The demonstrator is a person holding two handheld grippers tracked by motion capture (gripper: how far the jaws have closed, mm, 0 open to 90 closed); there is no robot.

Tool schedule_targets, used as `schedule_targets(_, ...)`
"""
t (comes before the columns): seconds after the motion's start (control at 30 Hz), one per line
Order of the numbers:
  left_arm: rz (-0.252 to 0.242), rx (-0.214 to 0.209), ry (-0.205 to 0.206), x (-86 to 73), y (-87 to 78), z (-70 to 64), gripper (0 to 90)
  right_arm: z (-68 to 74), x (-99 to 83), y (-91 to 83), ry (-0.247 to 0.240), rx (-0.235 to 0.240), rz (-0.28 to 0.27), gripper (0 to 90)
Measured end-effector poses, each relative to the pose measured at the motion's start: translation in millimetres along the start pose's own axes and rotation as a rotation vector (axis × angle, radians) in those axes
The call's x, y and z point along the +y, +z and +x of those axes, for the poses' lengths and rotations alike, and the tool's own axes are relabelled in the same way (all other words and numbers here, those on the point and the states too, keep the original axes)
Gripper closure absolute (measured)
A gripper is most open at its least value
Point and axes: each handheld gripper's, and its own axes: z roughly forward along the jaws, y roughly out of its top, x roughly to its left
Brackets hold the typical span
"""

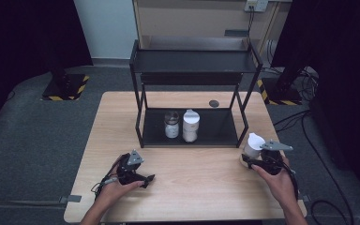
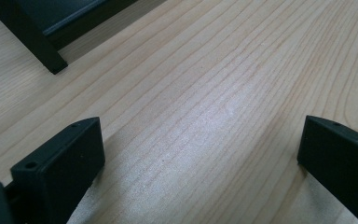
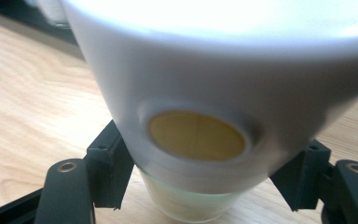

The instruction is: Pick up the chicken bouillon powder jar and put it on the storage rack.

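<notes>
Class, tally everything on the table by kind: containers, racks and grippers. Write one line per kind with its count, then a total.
White-lidded containers: 2, one on the shelf, one in the right gripper
Clear jars: 1
Black shelf racks: 1
Grippers: 2, left gripper and right gripper
Total: 6

White jar between tool jaws

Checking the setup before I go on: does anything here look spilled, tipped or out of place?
Nothing stands out. Two jars stand upright on the lower shelf of the black rack. The right claw grips a white jar upright on the table. The left claw is open over bare wood. No spill shows.
</notes>
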Motion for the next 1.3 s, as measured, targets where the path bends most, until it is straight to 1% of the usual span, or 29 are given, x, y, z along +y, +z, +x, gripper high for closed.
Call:
schedule_targets(0.17,0.0,0.0,0.0,0.0,0.0,0.0,0.0,12.8,6.0,3.4,-0.033,0.042,0.001,31.4)
schedule_targets(0.43,0.0,0.0,0.0,0.1,0.0,0.1,0.0,35.1,16.6,14.4,-0.087,0.1,0.006,31.4)
schedule_targets(0.57,0.0,0.0,0.0,0.0,0.0,0.1,0.0,41.1,21.6,20.4,-0.09,0.13,0.0,31.4)
schedule_targets(0.7,0.0,0.0,0.0,0.0,0.0,0.0,0.0,47.5,27.9,27.3,-0.114,0.143,0.003,31.4)
schedule_targets(0.8,0.0,0.0,0.0,0.0,0.0,0.1,0.0,49.1,32.4,33.2,-0.123,0.15,0.004,31.4)
schedule_targets(0.9,0.0,0.0,0.0,0.1,0.0,0.1,0.0,48.5,35.4,38.4,-0.121,0.154,0.0,31.4)
schedule_targets(1.07,0.0,0.0,0.0,0.0,0.0,0.0,0.0,47.8,41.1,44.9,-0.117,0.147,0.001,31.4)
schedule_targets(1.2,0.0,0.0,0.0,-0.1,0.0,-0.1,0.0,46.0,46.3,47.7,-0.114,0.142,-0.011,31.4)
schedule_targets(1.3,0.0,0.0,0.0,0.0,0.0,0.0,0.0,45.3,51.5,50.8,-0.123,0.137,-0.013,31.4)
